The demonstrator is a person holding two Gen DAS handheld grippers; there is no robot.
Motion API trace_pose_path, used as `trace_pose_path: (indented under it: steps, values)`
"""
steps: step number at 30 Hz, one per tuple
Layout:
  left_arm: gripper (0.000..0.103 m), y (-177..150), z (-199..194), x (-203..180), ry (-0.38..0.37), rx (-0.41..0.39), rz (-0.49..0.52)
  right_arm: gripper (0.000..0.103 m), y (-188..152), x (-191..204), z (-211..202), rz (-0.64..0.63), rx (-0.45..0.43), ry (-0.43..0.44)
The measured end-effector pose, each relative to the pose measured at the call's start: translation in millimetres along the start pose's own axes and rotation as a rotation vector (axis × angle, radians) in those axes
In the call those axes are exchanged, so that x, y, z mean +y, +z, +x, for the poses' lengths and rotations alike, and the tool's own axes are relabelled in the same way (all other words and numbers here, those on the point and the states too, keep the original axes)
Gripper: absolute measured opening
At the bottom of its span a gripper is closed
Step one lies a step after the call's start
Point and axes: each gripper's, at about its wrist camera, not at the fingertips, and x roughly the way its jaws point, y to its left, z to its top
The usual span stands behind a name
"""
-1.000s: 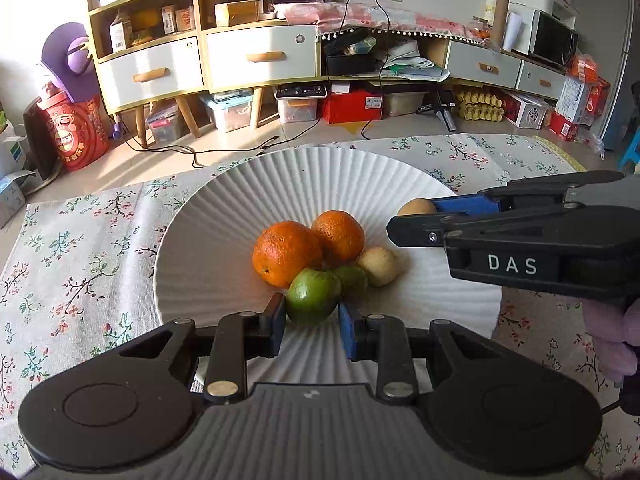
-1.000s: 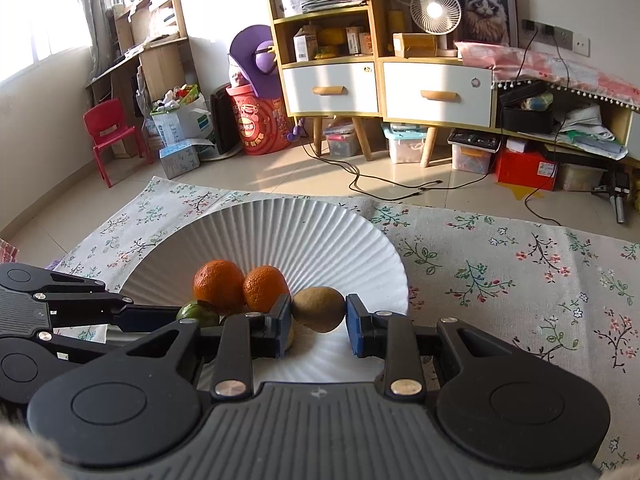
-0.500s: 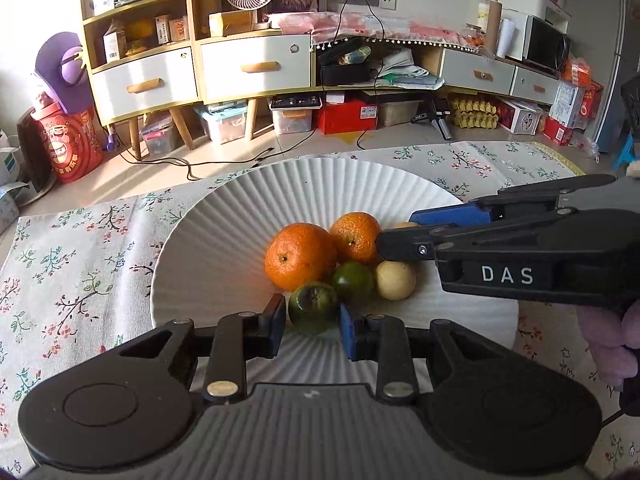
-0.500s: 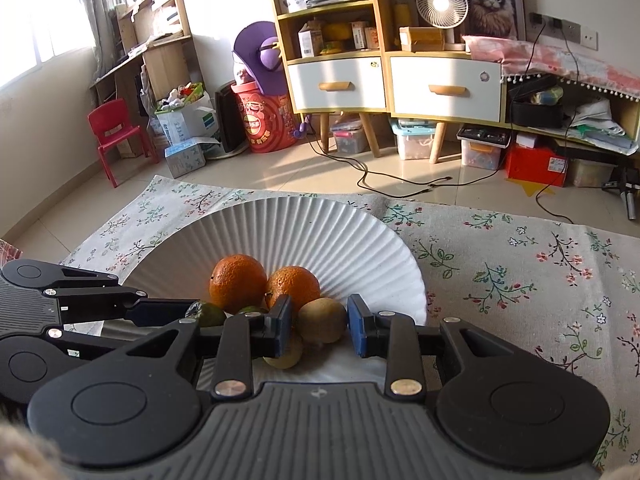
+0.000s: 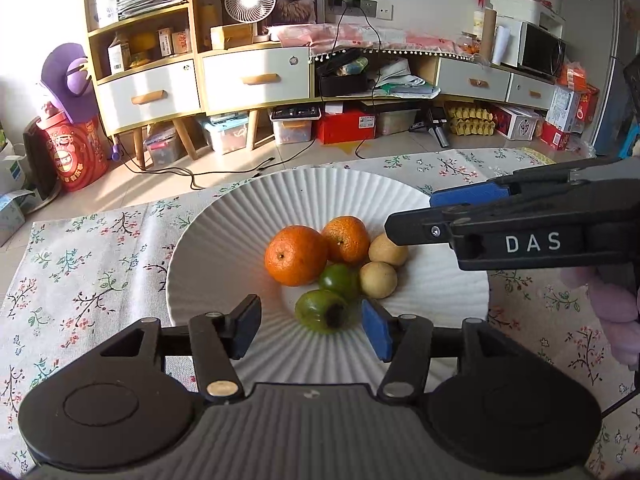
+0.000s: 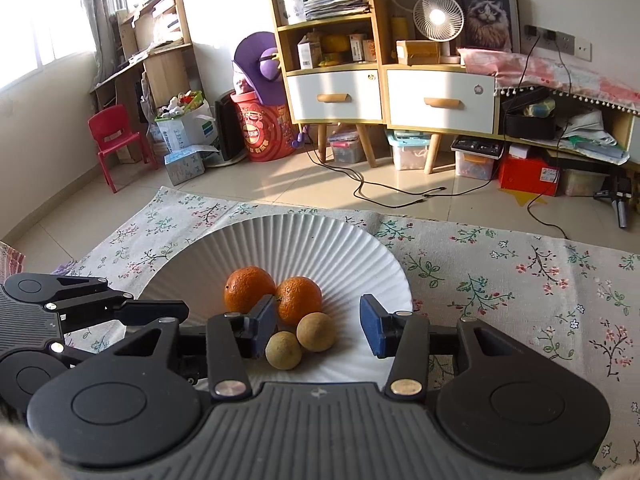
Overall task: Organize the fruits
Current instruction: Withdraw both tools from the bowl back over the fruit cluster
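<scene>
A white ribbed plate [image 5: 248,216] [image 6: 320,240] on a floral cloth holds two oranges [image 5: 296,255] [image 6: 249,289], two green fruits [image 5: 322,312] and two tan round fruits [image 5: 378,280] [image 6: 316,331]. My left gripper [image 5: 312,330] is at the plate's near side, its jaws opening, and the nearer green fruit lies loose between the blue pads. My right gripper [image 6: 318,330] reaches in from the right, its jaws opening too, with one tan fruit resting on the plate between its pads, untouched. The right gripper's fingers [image 5: 416,232] hover over the tan fruits in the left wrist view.
The floral cloth [image 5: 100,248] [image 6: 520,272] covers the table around the plate. Beyond the table's far edge is a tiled floor with cables, storage boxes and wooden drawer cabinets [image 6: 400,96]. A hand in a pale glove [image 5: 616,312] holds the right gripper.
Both grippers have opened. The left one let the green fruit go onto the plate, and the right one let the tan fruit go beside the other tan fruit.
</scene>
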Motion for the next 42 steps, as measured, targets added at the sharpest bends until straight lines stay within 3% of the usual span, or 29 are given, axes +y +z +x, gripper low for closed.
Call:
trace_pose_path:
  steps: [13, 23, 31, 42]
  values:
    - [0.077, -14.7, -31.2, -1.5, 0.008, -0.008, -0.014, 0.057, -7.8, 9.0, -30.4, -0.001, -0.005, -0.026]
    - [0.093, -31.5, -56.3, -2.9, 0.043, 0.023, -0.047, 0.074, -23.3, 12.9, -51.2, 0.032, 0.024, -0.063]
    - [0.098, -45.6, -72.1, -9.3, 0.054, 0.055, -0.082, 0.079, -34.5, 17.1, -63.8, 0.070, 0.064, -0.100]
    - [0.098, -70.9, -77.9, -6.0, 0.075, 0.100, -0.152, 0.097, -61.5, 23.1, -76.7, 0.110, 0.094, -0.146]
